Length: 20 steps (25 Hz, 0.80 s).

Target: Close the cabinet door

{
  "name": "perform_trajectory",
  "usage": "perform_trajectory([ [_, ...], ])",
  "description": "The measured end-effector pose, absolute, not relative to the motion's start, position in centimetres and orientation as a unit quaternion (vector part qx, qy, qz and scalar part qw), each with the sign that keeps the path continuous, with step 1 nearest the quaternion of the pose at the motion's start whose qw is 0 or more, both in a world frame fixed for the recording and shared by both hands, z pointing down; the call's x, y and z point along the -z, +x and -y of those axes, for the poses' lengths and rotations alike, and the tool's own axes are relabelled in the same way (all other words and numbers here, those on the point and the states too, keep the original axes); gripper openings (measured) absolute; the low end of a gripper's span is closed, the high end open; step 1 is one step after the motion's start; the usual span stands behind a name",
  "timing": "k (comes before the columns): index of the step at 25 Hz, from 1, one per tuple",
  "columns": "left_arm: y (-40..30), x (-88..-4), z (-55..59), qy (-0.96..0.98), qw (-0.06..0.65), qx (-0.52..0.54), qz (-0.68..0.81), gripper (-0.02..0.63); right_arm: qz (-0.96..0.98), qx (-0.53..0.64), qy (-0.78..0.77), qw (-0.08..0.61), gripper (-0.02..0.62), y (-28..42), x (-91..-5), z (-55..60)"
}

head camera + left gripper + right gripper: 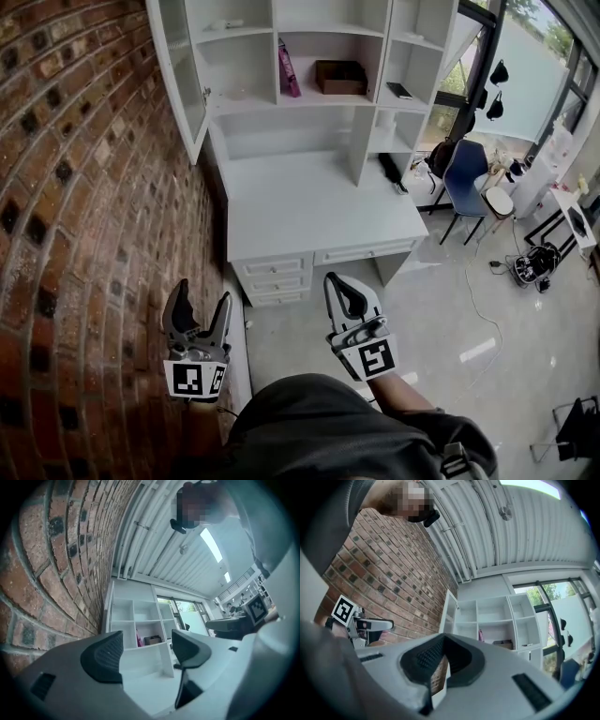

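Left claw [201,293]: spread, empty, held low beside the brick wall [75,206]. Right claw [343,286]: pressed together, nothing pinched, level with the left. Tabletop [309,202]: white, ahead of both claws, well apart from them. Cabinet [323,37]: white shelves above the tabletop. Door [180,70]: glazed, at the cabinet's left end, swung out along the wall, untouched. Step, as judged: approach, closing not begun. Next move likely needs stepping forward, lifting the left claw to the door's free edge, and pushing it toward the shelves.
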<state>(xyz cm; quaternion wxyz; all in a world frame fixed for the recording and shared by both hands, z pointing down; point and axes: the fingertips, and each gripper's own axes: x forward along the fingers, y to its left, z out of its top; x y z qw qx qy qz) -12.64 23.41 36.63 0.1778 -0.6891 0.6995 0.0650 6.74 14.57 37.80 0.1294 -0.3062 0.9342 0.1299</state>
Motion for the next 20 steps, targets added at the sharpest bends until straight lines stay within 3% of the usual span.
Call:
perform_trajectory([
  [20, -10.7, -37.0, -19.8, -0.663, 0.176, -0.040, -0.727, 0.304, -0.946, -0.102, -0.289, 0.106, 0.000, 10.8, -41.3, -10.0],
])
